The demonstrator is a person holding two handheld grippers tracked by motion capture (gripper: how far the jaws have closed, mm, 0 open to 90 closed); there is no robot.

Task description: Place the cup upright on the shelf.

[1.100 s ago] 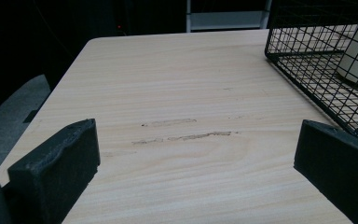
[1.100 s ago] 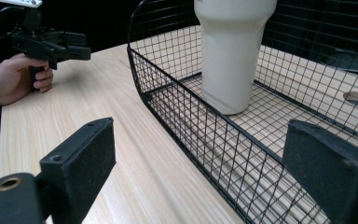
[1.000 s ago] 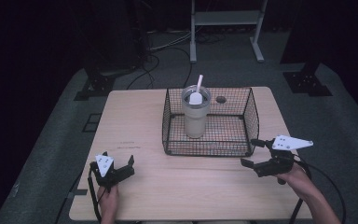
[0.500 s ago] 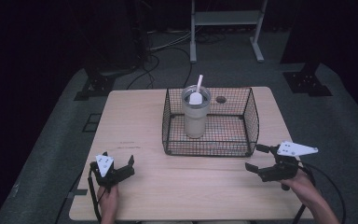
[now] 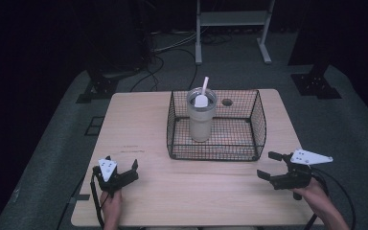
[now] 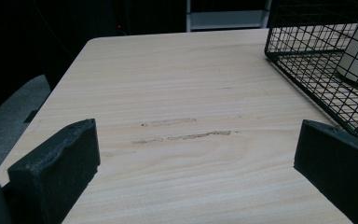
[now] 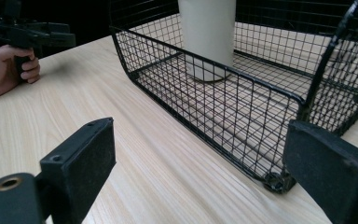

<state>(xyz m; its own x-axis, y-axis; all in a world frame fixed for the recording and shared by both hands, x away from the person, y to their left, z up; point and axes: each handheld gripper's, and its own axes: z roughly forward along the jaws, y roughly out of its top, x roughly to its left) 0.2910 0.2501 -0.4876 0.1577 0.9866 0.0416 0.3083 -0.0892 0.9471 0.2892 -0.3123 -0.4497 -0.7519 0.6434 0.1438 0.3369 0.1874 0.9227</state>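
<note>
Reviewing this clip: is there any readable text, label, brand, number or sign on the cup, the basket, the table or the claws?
None can be read.
Cup: plain pale wall, no print visible.
Wire basket: no tag.
Table: only scuff marks, no writing.
Left claw and right claw: the grey plates carry small dark dots, not letters.

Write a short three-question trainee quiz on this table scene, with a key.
1. True or false: the cup stands inside the wire basket.
2. What sticks up out of the cup?
A. a straw
B. a fork
C. a pencil
3. Fill in: the right tongs and left tongs both have their jaws ____.

Key
1. True
2. A
3. open, holding nothing
</note>
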